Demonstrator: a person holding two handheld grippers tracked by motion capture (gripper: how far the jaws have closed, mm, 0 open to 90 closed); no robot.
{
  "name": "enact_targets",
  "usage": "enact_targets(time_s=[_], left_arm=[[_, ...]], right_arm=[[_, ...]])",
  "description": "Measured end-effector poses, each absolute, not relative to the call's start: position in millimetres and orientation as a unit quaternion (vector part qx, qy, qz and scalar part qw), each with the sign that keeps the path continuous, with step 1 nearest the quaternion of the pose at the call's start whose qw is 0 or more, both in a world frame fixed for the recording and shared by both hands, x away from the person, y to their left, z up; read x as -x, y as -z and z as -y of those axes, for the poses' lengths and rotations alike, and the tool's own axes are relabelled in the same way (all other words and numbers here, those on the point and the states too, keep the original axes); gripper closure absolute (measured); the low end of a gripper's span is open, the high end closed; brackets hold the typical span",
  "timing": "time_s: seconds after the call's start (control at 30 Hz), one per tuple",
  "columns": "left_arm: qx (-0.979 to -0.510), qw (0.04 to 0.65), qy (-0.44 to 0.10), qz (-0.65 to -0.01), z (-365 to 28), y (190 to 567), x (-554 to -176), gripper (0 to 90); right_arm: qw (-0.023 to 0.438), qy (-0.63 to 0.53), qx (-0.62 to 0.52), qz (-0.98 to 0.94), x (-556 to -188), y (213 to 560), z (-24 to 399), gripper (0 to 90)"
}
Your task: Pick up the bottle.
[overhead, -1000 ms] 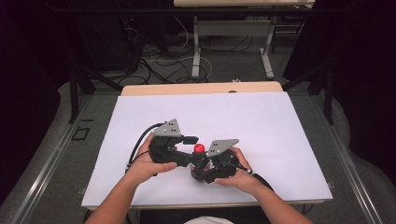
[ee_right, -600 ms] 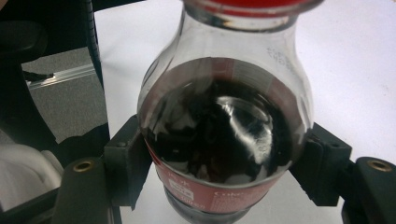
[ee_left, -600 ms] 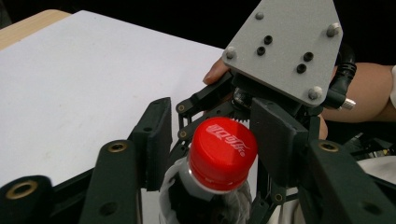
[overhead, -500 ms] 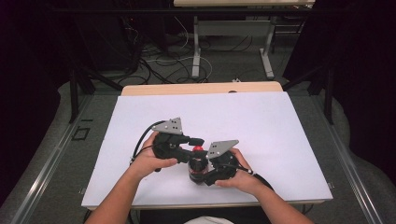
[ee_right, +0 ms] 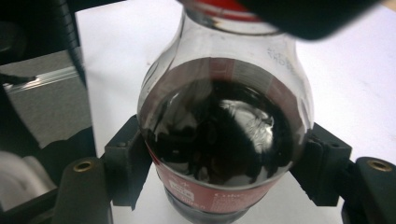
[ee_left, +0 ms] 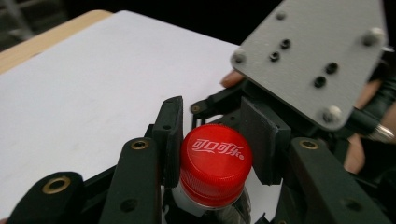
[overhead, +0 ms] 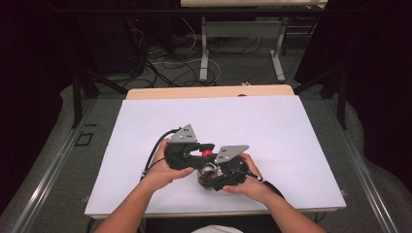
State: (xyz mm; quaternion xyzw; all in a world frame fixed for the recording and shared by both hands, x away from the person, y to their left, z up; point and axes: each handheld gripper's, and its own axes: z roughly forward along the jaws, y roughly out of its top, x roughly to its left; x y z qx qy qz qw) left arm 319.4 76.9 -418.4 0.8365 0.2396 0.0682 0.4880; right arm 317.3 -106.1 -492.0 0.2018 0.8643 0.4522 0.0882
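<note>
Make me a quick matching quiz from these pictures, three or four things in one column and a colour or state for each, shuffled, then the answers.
Things:
1. bottle cap
2. bottle
3. table cover
4. plate on the right gripper

Colour or state:
A. white
B. grey, three-cornered
C. red, between the left gripper's pads
D. holds dark liquid, clamped by the right gripper

Pairs: 1-C, 2-D, 3-A, 4-B

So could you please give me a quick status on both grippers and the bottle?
Left gripper just closed on the red cap. Right gripper shut on the cola bottle, above the white table. Nothing in the way.
</note>
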Motion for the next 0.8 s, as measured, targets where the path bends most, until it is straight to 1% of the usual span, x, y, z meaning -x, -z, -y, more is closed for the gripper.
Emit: enact_targets(time_s=[0.1, 0.17, 0.2, 0.27, 0.37, 0.43, 0.5, 0.6, 0.8], left_arm=[[-0.815, 0.481, -0.098, -0.309, -69, 418, -313, 61.3], [-0.798, 0.471, -0.116, -0.357, -64, 418, -308, 61.2], [-0.794, 0.468, -0.125, -0.368, -61, 418, -305, 61.3], [-0.791, 0.463, -0.142, -0.374, -56, 418, -301, 61.3], [-0.795, 0.459, -0.138, -0.371, -56, 415, -301, 61.1], [-0.801, 0.463, -0.128, -0.357, -59, 414, -304, 60.3], [-0.806, 0.468, -0.118, -0.343, -61, 414, -306, 52.8], [-0.815, 0.464, -0.116, -0.327, -66, 413, -308, 44.4], [-0.83, 0.48, -0.068, -0.275, -84, 410, -314, 39.0]], right_arm=[[0.092, -0.446, -0.211, -0.865, -319, 491, 107, 29.5], [0.105, -0.446, -0.215, -0.863, -319, 492, 107, 29.5], [0.112, -0.445, -0.217, -0.862, -319, 493, 107, 29.5], [0.106, -0.439, -0.217, -0.865, -318, 493, 107, 29.5], [0.105, -0.445, -0.216, -0.863, -318, 493, 107, 29.5], [0.109, -0.448, -0.216, -0.861, -318, 492, 107, 29.4], [0.109, -0.448, -0.215, -0.861, -318, 492, 108, 29.4], [0.102, -0.446, -0.214, -0.863, -318, 491, 109, 29.5], [0.102, -0.45, -0.206, -0.863, -318, 491, 108, 29.4]])
